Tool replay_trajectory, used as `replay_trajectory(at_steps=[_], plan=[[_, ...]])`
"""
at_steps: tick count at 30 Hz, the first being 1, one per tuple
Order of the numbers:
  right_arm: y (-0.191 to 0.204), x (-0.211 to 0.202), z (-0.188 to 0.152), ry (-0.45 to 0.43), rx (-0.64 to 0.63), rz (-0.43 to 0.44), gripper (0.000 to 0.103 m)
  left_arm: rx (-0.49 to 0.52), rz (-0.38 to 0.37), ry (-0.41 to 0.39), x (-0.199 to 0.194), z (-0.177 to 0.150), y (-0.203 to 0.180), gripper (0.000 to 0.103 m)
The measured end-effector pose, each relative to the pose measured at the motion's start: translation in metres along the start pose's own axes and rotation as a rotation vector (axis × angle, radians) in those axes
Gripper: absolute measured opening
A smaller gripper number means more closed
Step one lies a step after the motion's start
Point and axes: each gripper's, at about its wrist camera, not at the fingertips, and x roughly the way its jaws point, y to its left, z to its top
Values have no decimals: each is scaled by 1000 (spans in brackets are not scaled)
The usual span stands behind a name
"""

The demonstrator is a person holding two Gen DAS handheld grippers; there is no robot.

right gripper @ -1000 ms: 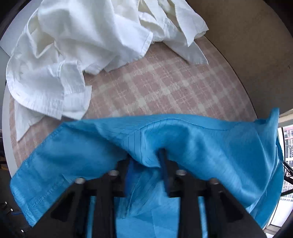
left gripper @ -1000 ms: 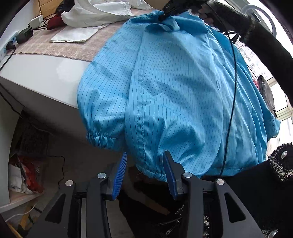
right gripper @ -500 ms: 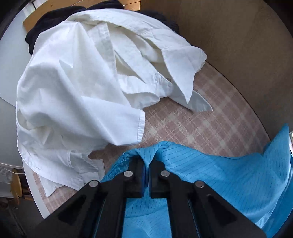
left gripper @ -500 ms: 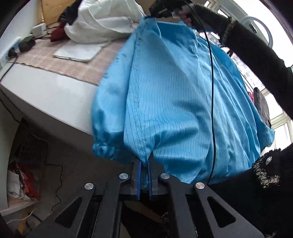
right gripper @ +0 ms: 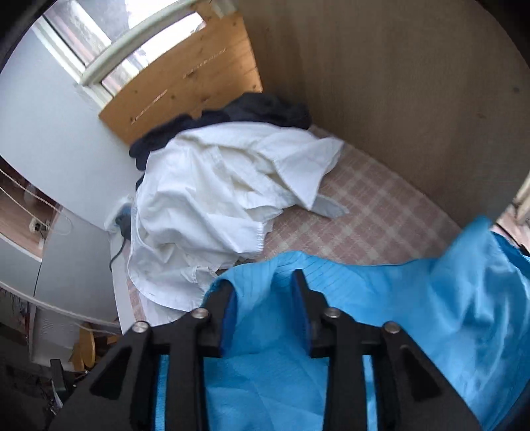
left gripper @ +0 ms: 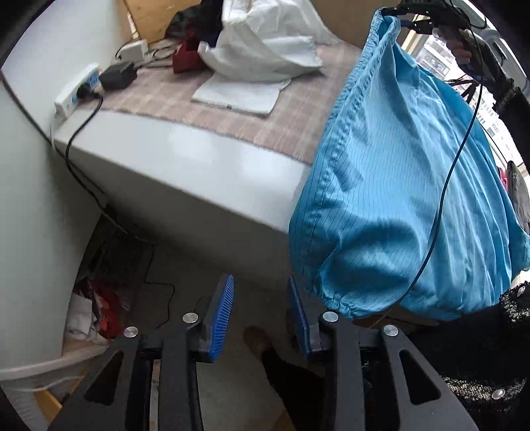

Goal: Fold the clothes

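A bright blue pinstriped garment [left gripper: 397,199] hangs in the air at the right of the left wrist view, off the table's edge. Its top bunches at my right gripper [left gripper: 417,13], and its gathered cuff dangles beside the right pad of my left gripper [left gripper: 260,315]. The left jaws are opening, with only floor and a foot between them. In the right wrist view my right gripper [right gripper: 265,311] is opening too. The blue garment [right gripper: 430,315] lies slack between and around its pads, which stand apart from it.
A heap of white shirts [right gripper: 215,205] and dark clothes [right gripper: 248,109] lies on the pink checked cloth [right gripper: 381,212] against a brown wall panel [right gripper: 414,99]. A folded white piece [left gripper: 238,94], a power strip [left gripper: 78,89] and the white table edge [left gripper: 198,159] lie left.
Both grippers were shut on the blue garment half a second ago and now stand open. The hem has slipped away to the right of the left gripper. The right gripper has risen and tilted up.
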Motion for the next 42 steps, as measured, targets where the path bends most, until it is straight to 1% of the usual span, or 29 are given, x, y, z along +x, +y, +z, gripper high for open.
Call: replay_trajectory(at_steps=[1, 4, 5, 7, 8, 10, 13, 14, 15, 16, 17, 18, 20, 21, 22, 23, 24, 25, 27, 29, 32, 34, 36, 37, 38, 39, 40, 42], plan=[[-12, -5, 9, -14, 9, -13, 46, 35, 4, -18, -4, 14, -3, 32], [-11, 6, 21, -5, -2, -47, 46, 142, 10, -78, -9, 60, -17, 34], [-8, 11, 24, -1, -12, -62, 46, 170, -1, -95, -8, 77, -23, 35], [18, 35, 21, 12, -97, -132, 46, 209, -28, -112, -2, 108, -38, 40], [30, 49, 20, 23, -143, -177, 46, 210, -25, -102, 2, 114, -40, 38], [51, 85, 14, 93, -279, -364, 46, 201, -32, -97, 7, 114, -37, 38], [78, 136, 2, 200, -500, -643, 46, 146, -83, -61, 13, 84, -19, 41], [82, 144, -2, 223, -543, -669, 46, 130, -89, -41, 17, 70, -12, 41], [83, 141, -3, 229, -535, -614, 46, 107, -102, -22, 23, 56, -6, 41], [83, 138, -3, 233, -519, -556, 46, 78, -132, -2, 29, 42, -1, 41], [80, 131, 1, 225, -479, -492, 46, 44, -168, 20, 37, 31, 5, 42], [77, 127, 4, 220, -467, -496, 46, 13, -194, 40, 45, 21, 9, 42], [71, 119, 10, 210, -443, -503, 44, -12, -214, 60, 60, 8, 11, 42], [69, 115, 12, 207, -433, -507, 41, -22, -219, 60, 66, 5, 11, 42], [67, 114, 13, 217, -435, -515, 36, -40, -234, 56, 71, 4, 12, 43], [65, 113, 14, 227, -435, -520, 24, -63, -256, 51, 74, 3, 13, 48], [64, 113, 15, 238, -419, -517, 15, -84, -273, 46, 75, 1, 15, 48], [63, 113, 16, 248, -406, -516, 13, -101, -287, 40, 75, -1, 16, 48], [64, 112, 14, 256, -409, -539, 13, -135, -320, 29, 72, -6, 15, 47], [67, 110, 12, 253, -421, -559, 13, -135, -338, 31, 70, -10, 7, 46], [74, 108, 8, 257, -434, -560, 12, -98, -324, 31, 69, -16, -12, 45], [76, 105, 4, 259, -444, -573, 12, -120, -321, 16, 68, -19, -16, 44], [77, 103, 2, 261, -446, -584, 12, -154, -339, -4, 67, -22, -11, 38], [76, 102, 1, 261, -442, -585, 12, -176, -353, -15, 65, -25, -7, 29], [75, 100, 1, 260, -430, -573, 12, -191, -361, -26, 61, -27, -4, 14], [74, 98, 1, 259, -416, -559, 12, -188, -343, -36, 56, -29, -1, 0], [73, 97, 2, 258, -396, -540, 12, -176, -307, -45, 52, -30, 1, 1], [73, 96, 5, 247, -364, -512, 12, -178, -281, -60, 41, -31, 10, 1]])
